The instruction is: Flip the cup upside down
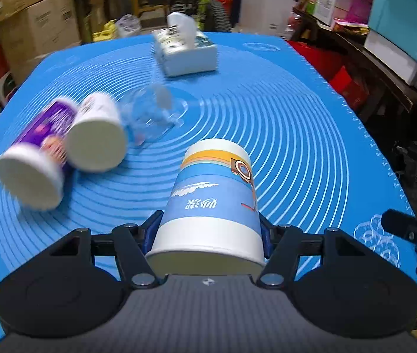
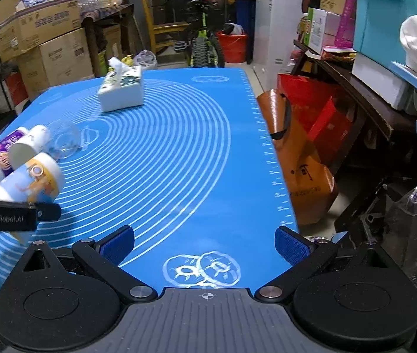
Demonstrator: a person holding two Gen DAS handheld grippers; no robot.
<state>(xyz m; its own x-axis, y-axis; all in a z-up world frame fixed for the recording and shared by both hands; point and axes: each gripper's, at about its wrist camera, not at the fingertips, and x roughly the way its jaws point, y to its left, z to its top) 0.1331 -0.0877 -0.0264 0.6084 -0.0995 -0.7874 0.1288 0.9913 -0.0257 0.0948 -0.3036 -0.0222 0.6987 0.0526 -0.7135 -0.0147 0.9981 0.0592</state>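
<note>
My left gripper [image 1: 208, 235] is shut on a blue, white and orange paper cup [image 1: 211, 194]. The cup lies along the fingers, its wide rim toward the camera and its base pointing away, above the blue mat [image 1: 282, 135]. The same cup shows at the left of the right wrist view [image 2: 28, 182], with the left gripper's black body [image 2: 5, 216] in front of it. My right gripper [image 2: 205, 242] is open and empty above the mat's near right part.
A purple cup [image 1: 37, 150], a white cup [image 1: 96, 135] and a clear glass cup [image 1: 152, 111] lie on their sides at the mat's left. A tissue box [image 1: 184, 50] stands at the far side. Cluttered boxes and shelves surround the table; an orange bag [image 2: 296, 164] stands beside its right edge.
</note>
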